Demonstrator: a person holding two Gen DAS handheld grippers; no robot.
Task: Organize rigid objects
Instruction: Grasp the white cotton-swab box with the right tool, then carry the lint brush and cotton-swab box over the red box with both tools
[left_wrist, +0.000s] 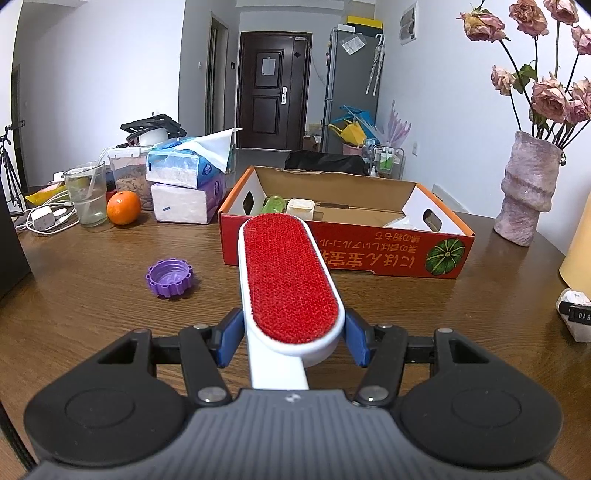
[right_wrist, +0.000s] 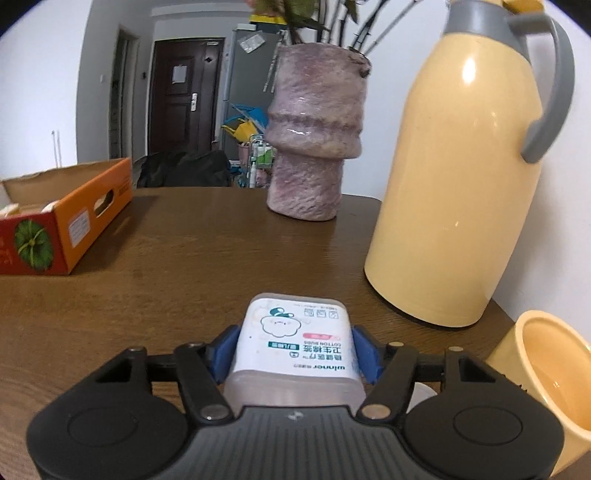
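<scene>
In the left wrist view, my left gripper (left_wrist: 293, 339) is shut on a white lint brush (left_wrist: 288, 273) with a red pad. The brush is held above the brown table and points at the red and orange cardboard box (left_wrist: 369, 254), which holds a few small items. A purple cap (left_wrist: 170, 278) lies on the table to the left of the brush. In the right wrist view, the blue pads of my right gripper (right_wrist: 295, 354) press both sides of a clear cotton bud box (right_wrist: 295, 325) with a white label. The cardboard box (right_wrist: 74, 229) sits far left there.
A purple vase (left_wrist: 526, 192) of dried roses stands right of the cardboard box. Close to my right gripper are a yellow thermos jug (right_wrist: 454, 177) and a yellow cup (right_wrist: 546, 387). An orange (left_wrist: 123, 208), a glass (left_wrist: 85, 195) and tissue packs (left_wrist: 184, 184) crowd the back left.
</scene>
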